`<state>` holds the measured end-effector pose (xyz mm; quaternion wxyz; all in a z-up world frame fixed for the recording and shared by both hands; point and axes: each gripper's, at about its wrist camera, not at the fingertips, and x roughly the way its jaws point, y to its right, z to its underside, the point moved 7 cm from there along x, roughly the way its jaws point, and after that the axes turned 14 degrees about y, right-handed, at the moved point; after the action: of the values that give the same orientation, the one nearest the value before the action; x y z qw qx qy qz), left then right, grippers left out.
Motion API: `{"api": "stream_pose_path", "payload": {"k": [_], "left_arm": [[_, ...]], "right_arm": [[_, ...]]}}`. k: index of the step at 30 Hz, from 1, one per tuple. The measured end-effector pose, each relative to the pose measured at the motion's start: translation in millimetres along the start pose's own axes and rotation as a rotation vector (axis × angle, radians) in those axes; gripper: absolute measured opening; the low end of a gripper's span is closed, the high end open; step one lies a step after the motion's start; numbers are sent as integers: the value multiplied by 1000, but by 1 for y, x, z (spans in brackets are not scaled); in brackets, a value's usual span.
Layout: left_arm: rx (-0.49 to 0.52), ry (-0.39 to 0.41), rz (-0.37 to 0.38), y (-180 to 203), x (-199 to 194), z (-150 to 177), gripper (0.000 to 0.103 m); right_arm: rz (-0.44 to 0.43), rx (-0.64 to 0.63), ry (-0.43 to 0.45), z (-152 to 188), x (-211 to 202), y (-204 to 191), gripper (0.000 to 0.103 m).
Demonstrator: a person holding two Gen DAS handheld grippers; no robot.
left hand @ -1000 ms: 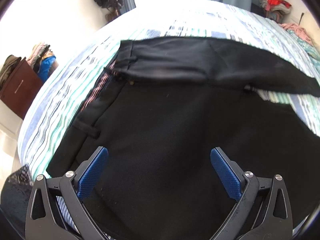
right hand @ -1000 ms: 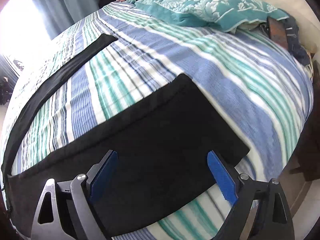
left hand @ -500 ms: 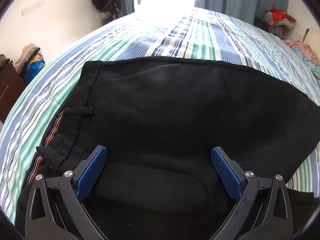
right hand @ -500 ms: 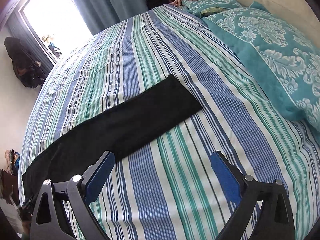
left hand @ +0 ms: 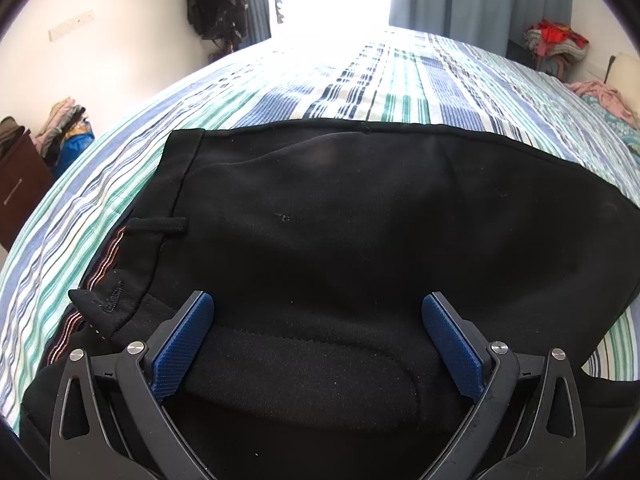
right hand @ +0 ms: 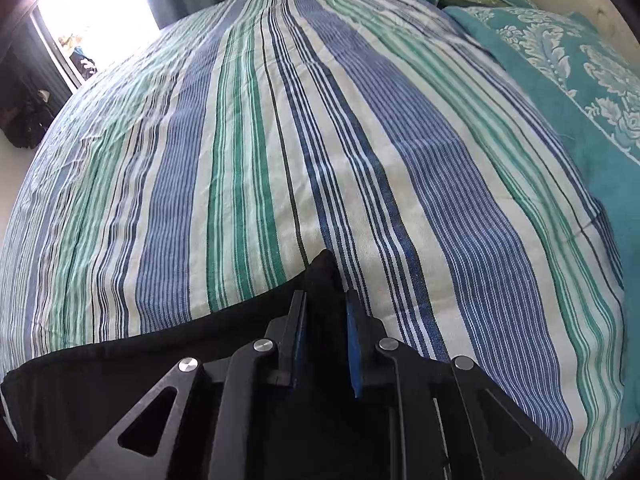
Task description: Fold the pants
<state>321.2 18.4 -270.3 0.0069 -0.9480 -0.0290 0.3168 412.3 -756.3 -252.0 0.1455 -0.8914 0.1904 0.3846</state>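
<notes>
Lying flat on the bed, the black woven-cloth pants [left hand: 360,240] are folded so that both legs lie one on the other, with the waistband at the left of the left wrist view. A narrow belt loop [left hand: 156,225] crosses the waistband, and thin reddish stitching lines show on the inner side where the band turns over. The cloth looks matt and slightly fuzzy, with soft shallow creases and a curved pocket edge near the camera.

The left claw [left hand: 316,344] hovers over the waist part with its ribbed blue pads [left hand: 184,344] wide apart; nothing is pressed between them.

The right claw [right hand: 325,316] is closing, and its jaws stand almost together on a raised point of the black cloth [right hand: 322,280] at the leg end. The cloth peak stands up between the pads above the bed.

The bed cover is a cotton sheet [right hand: 280,140] with blue, green and cream stripes, lightly wrinkled. A teal pillow with a white flower pattern [right hand: 580,60] lies at the right edge.
</notes>
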Motion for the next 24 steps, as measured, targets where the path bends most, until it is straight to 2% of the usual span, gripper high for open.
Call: {"api": "stream_pose_path", "payload": {"k": [2,5,9,11,13,16,18,20,23,24], "left_arm": [[1,-2,-1,0,0,0,103],[6,-7,-6,1,0,-1,103],[18,-21,-18,2,0,-3,103],[23,-34,-25,2,0,-4,103],[25,-64,-35,2,-1,-4,103],[28,-156,-50,1,-11,-6,103],[19,-169,-30,0,-31,-8,102],[8,-160,-5,-2,-55,-6,102],[-3,-149,60,-6,-90,5,102],[-2,-145,74,-8,-100,11,102]], "right_arm": [[-39,2,105,-1,-37,-7,8],[-120,-61,247,12,-133,-24,8],[-167,-116,359,75,-274,-28,7],[-151,-111,367,124,-329,-15,7],[-110,-70,343,182,-364,8,7],[10,-11,156,275,-367,42,9],[97,70,85,316,-375,68,23],[124,186,87,335,-397,91,50],[151,288,222,329,-445,105,63],[128,317,238,329,-455,100,64]]}}
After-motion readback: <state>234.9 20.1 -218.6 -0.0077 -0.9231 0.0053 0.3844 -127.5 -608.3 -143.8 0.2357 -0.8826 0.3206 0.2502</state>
